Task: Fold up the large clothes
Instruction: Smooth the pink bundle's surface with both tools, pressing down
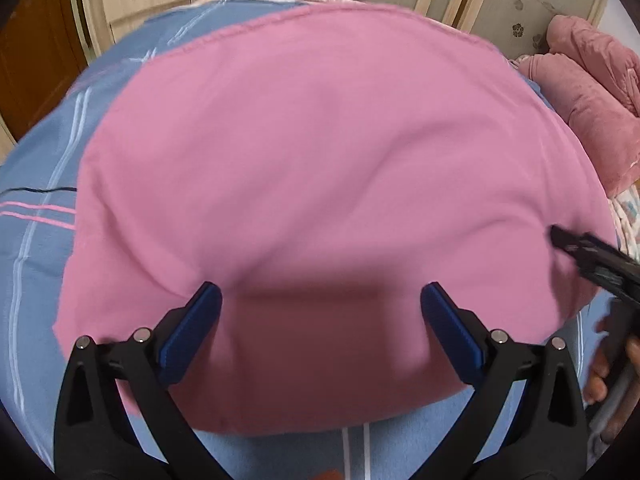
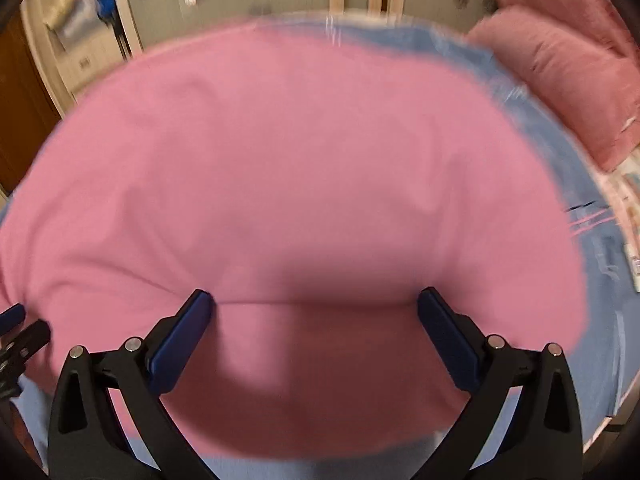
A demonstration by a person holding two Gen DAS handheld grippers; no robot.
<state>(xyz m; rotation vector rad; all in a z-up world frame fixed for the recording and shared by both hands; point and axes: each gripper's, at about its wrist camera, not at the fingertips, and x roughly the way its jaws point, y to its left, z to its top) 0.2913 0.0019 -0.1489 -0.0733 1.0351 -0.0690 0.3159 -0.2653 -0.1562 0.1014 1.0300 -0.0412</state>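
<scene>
A large pink garment (image 1: 304,152) lies spread over a blue bed sheet (image 1: 36,248); it also fills the right wrist view (image 2: 288,168). My left gripper (image 1: 320,300) is open and empty, its blue fingers (image 1: 192,328) just above the garment's near part. My right gripper (image 2: 314,304) is open and empty over the same near part, by a fold line. The right gripper shows at the right edge of the left wrist view (image 1: 592,256). The left gripper shows at the left edge of the right wrist view (image 2: 16,332). Both views are blurred.
A rolled pink quilt (image 1: 592,92) lies at the far right of the bed, also in the right wrist view (image 2: 568,60). A patterned wall and pale wooden cabinet (image 1: 132,0) stand beyond the bed. The sheet (image 2: 600,280) continues to the right.
</scene>
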